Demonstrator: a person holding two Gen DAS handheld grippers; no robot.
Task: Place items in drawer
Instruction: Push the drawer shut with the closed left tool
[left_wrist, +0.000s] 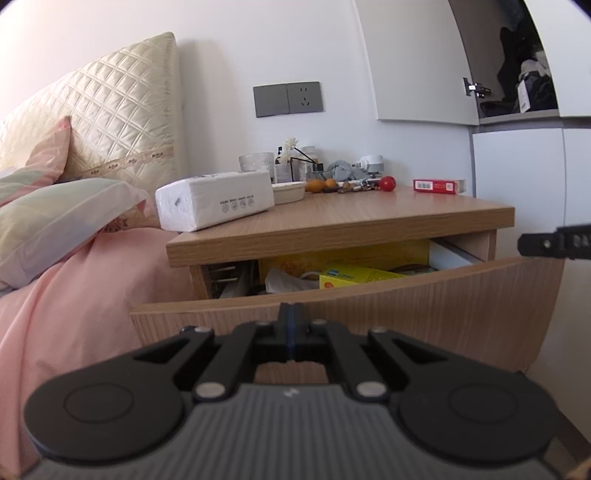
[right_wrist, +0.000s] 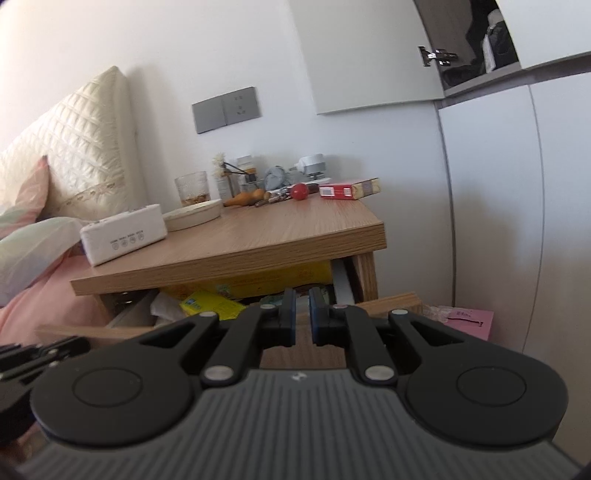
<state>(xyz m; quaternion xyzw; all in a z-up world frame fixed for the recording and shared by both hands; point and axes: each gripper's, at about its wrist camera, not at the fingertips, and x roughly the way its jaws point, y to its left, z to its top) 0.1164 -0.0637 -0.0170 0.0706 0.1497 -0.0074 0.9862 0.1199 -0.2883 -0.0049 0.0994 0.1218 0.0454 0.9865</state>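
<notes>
My left gripper (left_wrist: 291, 314), jaws pressed together and empty, sits at lower centre before the drawer (left_wrist: 369, 295) front. My right gripper (right_wrist: 302, 308), jaws narrowly parted and empty, fronts the drawer opening. Farther, upper right on the nightstand (left_wrist: 332, 221): the red box (left_wrist: 437, 185).

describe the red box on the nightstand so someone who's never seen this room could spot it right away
Start at the wooden nightstand beside the bed and look along its top to the back corner farthest from the pillows, near the white wardrobe. The red box lies flat there, by itself, just past a small red ball. It is the only rectangular red thing on top, with a white barcode label on its side.
</notes>
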